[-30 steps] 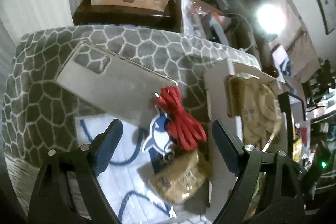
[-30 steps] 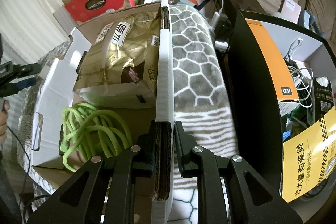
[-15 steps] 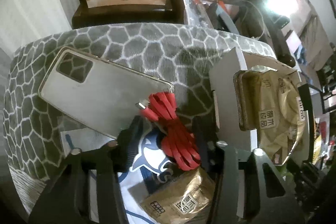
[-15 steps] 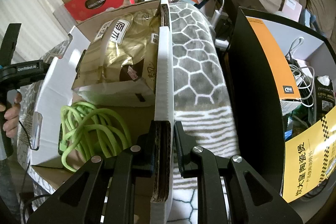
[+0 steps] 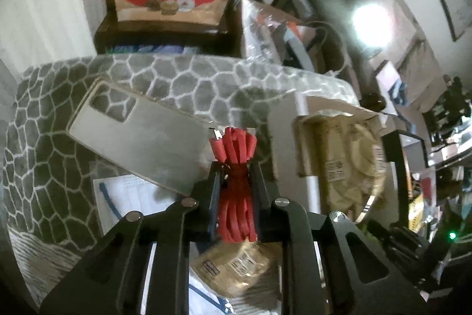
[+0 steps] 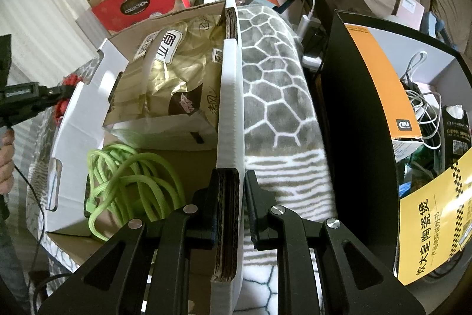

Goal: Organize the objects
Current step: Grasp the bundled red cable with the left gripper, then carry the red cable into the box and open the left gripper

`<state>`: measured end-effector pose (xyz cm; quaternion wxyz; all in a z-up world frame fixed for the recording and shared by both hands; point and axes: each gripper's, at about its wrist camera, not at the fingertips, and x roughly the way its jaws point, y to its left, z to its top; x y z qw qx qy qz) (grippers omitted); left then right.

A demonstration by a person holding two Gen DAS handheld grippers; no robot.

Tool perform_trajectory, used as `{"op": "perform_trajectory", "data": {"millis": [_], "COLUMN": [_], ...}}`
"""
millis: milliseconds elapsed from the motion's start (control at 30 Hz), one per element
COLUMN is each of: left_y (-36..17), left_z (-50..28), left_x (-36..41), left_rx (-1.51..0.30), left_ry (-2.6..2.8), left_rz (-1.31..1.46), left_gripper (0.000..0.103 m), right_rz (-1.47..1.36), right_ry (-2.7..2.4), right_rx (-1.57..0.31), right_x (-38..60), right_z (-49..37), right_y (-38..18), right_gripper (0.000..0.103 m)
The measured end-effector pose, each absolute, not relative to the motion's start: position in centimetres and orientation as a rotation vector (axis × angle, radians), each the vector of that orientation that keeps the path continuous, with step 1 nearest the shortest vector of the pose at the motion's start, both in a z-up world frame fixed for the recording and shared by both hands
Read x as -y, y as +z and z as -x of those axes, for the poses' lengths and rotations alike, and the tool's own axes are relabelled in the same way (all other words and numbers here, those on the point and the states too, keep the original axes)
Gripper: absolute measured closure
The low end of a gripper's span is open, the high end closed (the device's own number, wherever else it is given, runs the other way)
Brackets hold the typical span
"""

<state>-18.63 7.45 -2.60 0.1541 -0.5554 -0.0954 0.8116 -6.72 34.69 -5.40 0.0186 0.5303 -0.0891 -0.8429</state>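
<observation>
Left claw [image 5: 235, 167] just closed, now pinching the red cable bundle [image 5: 236, 155] above the clear phone case [image 5: 138, 138] on the patterned blanket [image 5: 44, 161]; right claw [image 6: 242, 191] clamped on the cardboard box wall [image 6: 230, 114]; pickup step in hand; next, likely carry toward 3 o'clock and drop beside the green cable [image 6: 129, 185].

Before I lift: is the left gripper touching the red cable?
Touching. The left wrist view shows the left gripper with both pads pressed on the red cable.
</observation>
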Motion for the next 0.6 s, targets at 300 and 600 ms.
{"op": "perform_trajectory", "data": {"millis": [300, 600], "left_y": [1.4, 2.8], "left_z": [16.8, 12.9], "left_x": [-8.7, -12.5], "left_rx": [0.299, 0.262], "left_ry": [2.281, 2.106], "left_rz": [1.475, 1.427], "left_gripper": [0.090, 0.090], "right_rz": [-1.640, -1.637], "right_ry": [-2.618, -2.619], "right_rx": [0.279, 0.282], "right_x": [-34.9, -35.0], "right_z": [6.7, 6.7], "right_y": [-5.3, -5.3], "right_gripper": [0.087, 0.087]}}
